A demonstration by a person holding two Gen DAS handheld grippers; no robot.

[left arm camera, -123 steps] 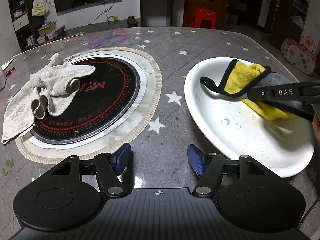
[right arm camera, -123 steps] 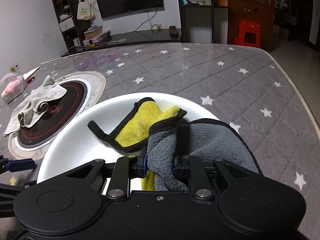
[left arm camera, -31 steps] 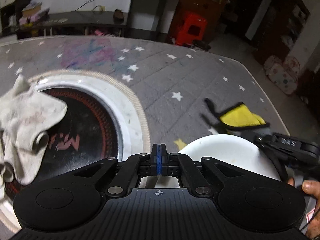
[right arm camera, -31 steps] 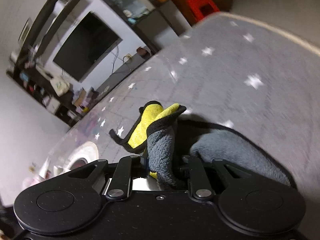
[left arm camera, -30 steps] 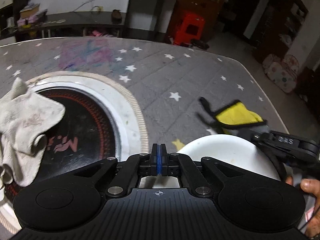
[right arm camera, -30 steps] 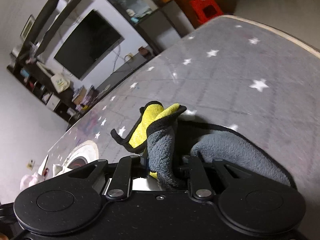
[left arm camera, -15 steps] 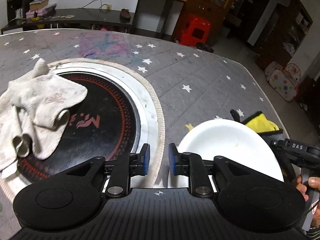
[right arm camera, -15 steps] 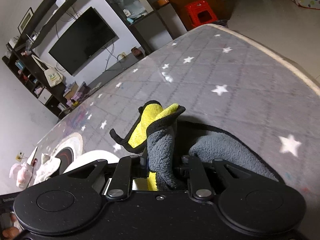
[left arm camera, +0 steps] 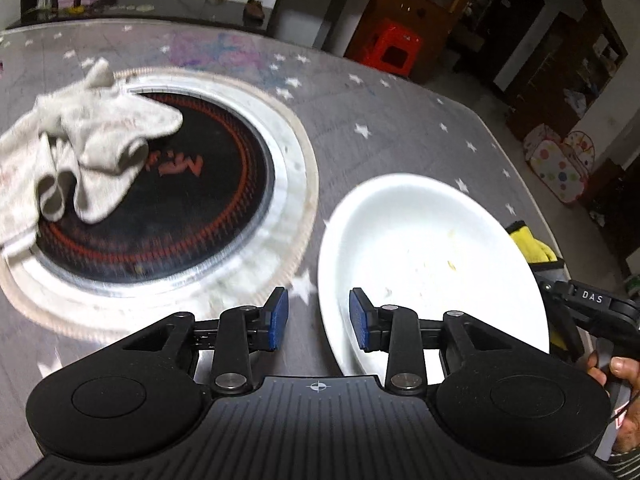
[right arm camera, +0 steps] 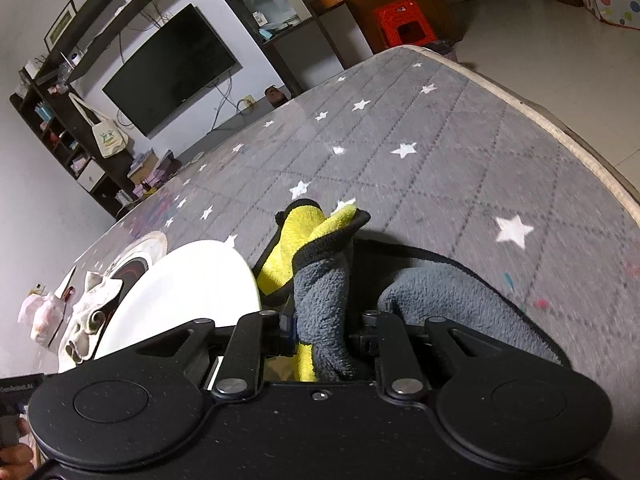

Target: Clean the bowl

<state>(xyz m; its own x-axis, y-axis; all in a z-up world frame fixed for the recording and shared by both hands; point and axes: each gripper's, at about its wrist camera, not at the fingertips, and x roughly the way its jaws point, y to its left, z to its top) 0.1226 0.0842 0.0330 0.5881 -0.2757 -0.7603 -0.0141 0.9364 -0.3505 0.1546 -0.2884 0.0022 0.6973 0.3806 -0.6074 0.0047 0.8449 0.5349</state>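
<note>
A wide white bowl [left arm camera: 432,256] rests on the grey star-patterned table, with small yellowish specks inside it. My left gripper [left arm camera: 318,320] is open, and its blue pads straddle the bowl's near left rim without touching it. The bowl [right arm camera: 188,284] also appears at the left of the right wrist view. My right gripper [right arm camera: 322,332] is shut on a yellow and grey cloth [right arm camera: 320,292], held just right of the bowl. From the left wrist view, that cloth [left arm camera: 530,244] peeks out behind the bowl's right edge, with the right gripper's black body below it.
A round black induction cooktop [left arm camera: 160,204] with a white ring is set into the table left of the bowl. A crumpled off-white rag [left arm camera: 84,160] lies on its left part. The table's edge [right arm camera: 560,132] runs along the right. A hand [left arm camera: 616,376] grips the right tool.
My left gripper went from shut to open and dropped toward the bowl's near rim. The right gripper carried the cloth out of the bowl to its right side.
</note>
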